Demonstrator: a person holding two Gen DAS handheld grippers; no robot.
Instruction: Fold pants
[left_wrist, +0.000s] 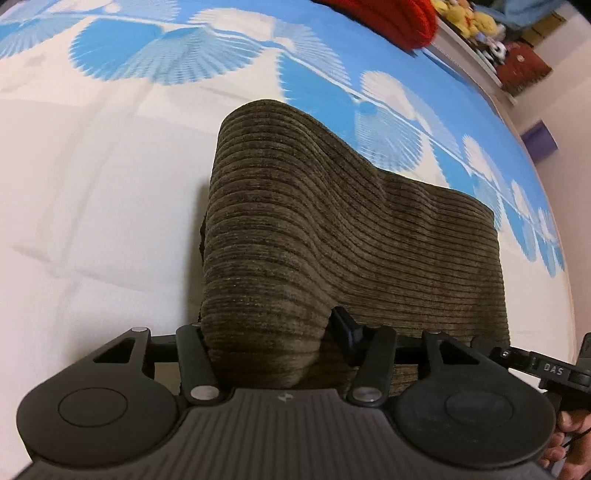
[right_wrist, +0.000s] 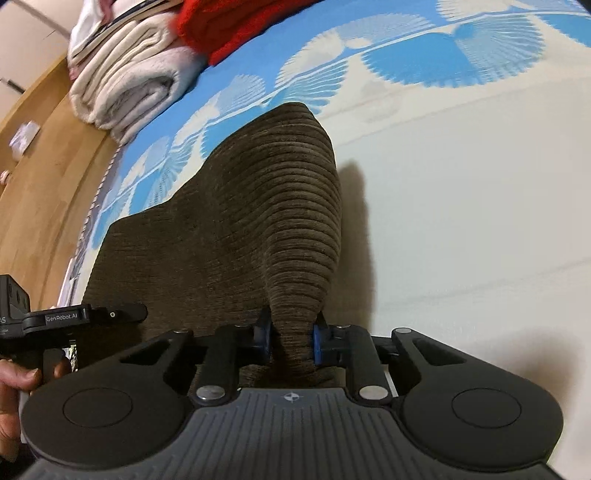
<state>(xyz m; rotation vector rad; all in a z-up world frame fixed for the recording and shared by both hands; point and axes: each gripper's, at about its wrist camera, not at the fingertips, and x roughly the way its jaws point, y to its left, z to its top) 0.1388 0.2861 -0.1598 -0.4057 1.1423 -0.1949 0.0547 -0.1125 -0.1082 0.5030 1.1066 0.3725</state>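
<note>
Left wrist view: the left gripper (left_wrist: 264, 332) pinches a bunched edge of the brown corduroy pants (left_wrist: 332, 236), which lie on a bedsheet (left_wrist: 92, 184), white with blue fan shapes. A red blanket (left_wrist: 388, 18) and yellow plush toys (left_wrist: 469, 18) sit at the far edge.

Right wrist view: the right gripper (right_wrist: 290, 338) clamps another gathered edge of the pants (right_wrist: 229, 229). Folded white blankets (right_wrist: 125, 81) lie beside a wooden floor (right_wrist: 40, 184).
</note>
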